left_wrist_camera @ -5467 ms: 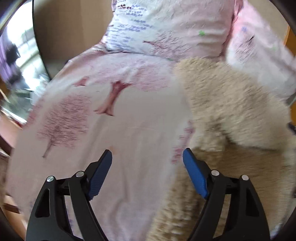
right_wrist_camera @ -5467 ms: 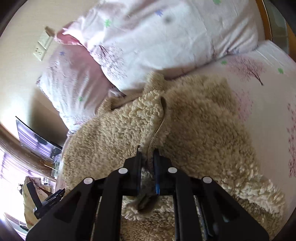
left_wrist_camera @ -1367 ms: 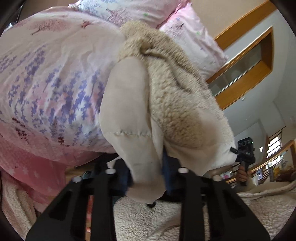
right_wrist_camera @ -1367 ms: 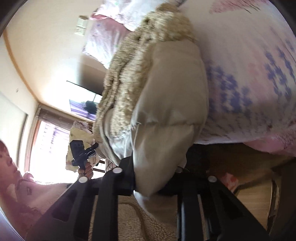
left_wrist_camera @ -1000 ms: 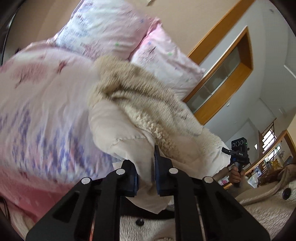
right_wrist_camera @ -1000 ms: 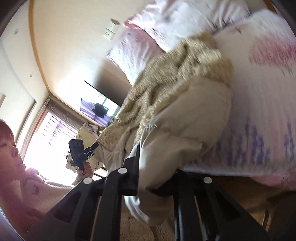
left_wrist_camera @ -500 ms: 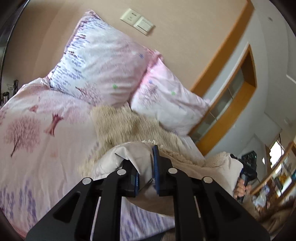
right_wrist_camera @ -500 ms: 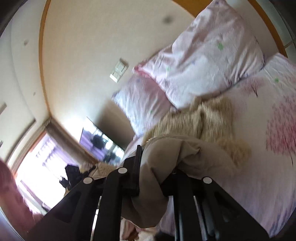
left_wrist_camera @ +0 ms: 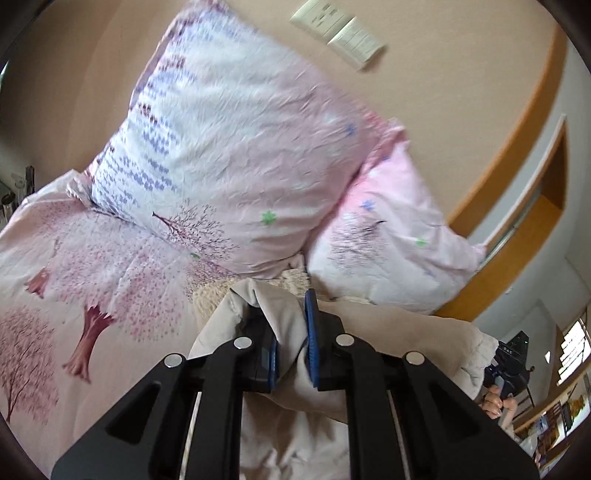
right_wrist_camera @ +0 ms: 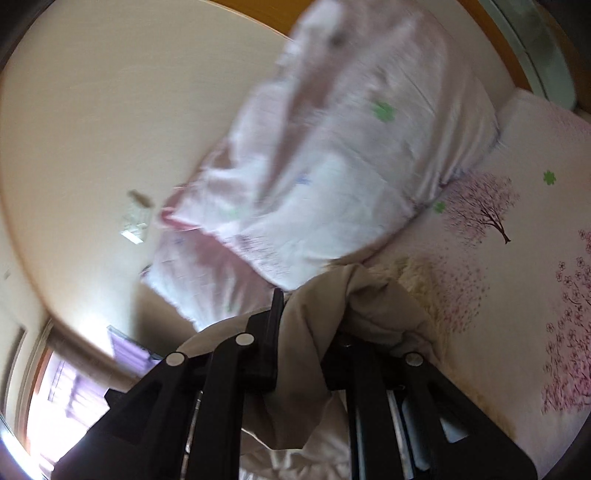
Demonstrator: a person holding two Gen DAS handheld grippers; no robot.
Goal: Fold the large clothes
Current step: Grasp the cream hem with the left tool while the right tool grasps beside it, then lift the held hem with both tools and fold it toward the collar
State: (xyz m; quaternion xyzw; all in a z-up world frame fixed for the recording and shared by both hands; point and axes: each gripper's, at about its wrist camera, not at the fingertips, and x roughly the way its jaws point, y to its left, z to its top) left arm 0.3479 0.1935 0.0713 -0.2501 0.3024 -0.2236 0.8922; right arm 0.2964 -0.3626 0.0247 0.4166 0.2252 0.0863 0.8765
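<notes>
Two pillows lean on the wall at the head of one bed (left_wrist_camera: 55,280): a big pillow (left_wrist_camera: 236,162) and a small pillow (left_wrist_camera: 388,243). One coat (left_wrist_camera: 284,317) is there, with two grippers on it, the left gripper (left_wrist_camera: 291,354) and the right gripper (right_wrist_camera: 306,354). One wall plate (left_wrist_camera: 338,29) with two panels sits above the pillows.

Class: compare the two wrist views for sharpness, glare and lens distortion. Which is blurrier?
Right wrist view: blurrier, the pink floral pillow smeared, the window washed out. Left wrist view: sharper print on the same pillow. Both: fisheye bends the walls; beige padded coat clamped close.
</notes>
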